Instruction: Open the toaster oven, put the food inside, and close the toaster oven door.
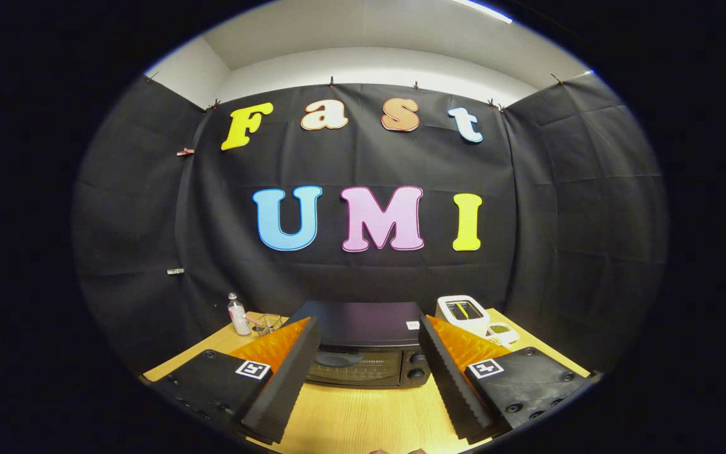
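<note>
A dark toaster oven (pixel 363 350) stands on the wooden table (pixel 363 416), its glass door shut and its knobs on the right side of the front. My gripper (pixel 369 325) hovers in front of it, fingers spread wide apart and open, with nothing between them. The oven sits just beyond the fingertips, framed by the two fingers. A small wire basket (pixel 266 324) holding something pale rests to the left of the oven; I cannot tell what is in it.
A small white bottle (pixel 237 314) stands at the table's back left beside the basket. A white device (pixel 464 314) with a screen and a smaller white gadget (pixel 501 331) sit to the right of the oven. Black cloth walls close in the table behind and at both sides.
</note>
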